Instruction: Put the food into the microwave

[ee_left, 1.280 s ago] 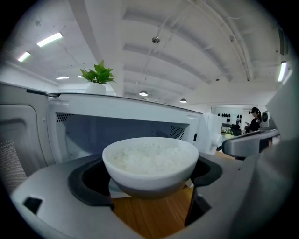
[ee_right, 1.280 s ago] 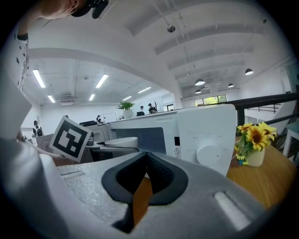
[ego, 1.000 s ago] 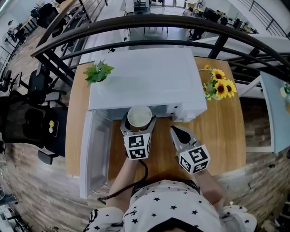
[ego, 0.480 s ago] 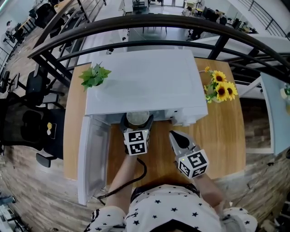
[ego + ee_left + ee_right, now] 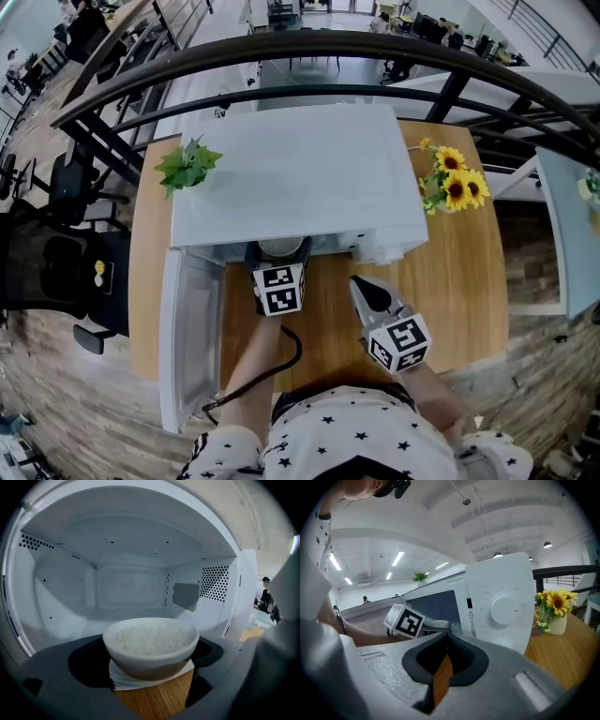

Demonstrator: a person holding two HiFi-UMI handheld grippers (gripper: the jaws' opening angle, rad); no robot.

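Now, left gripper [image 5: 150, 660]: jaws closed around a white bowl of rice [image 5: 150, 641], one on each side.
Bowl's place: held at the open mouth of the white microwave [image 5: 300, 169], cavity behind it, wooden table [image 5: 459, 281] below.
Microwave door [image 5: 187, 337]: swung open to the left.
Right gripper [image 5: 443, 677]: jaws nearly together, holding nothing, over the table beside the control panel [image 5: 501, 606].

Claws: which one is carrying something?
The left claw: it is shut on the bowl of rice at the microwave's open mouth. The right claw is shut on nothing, above the table.
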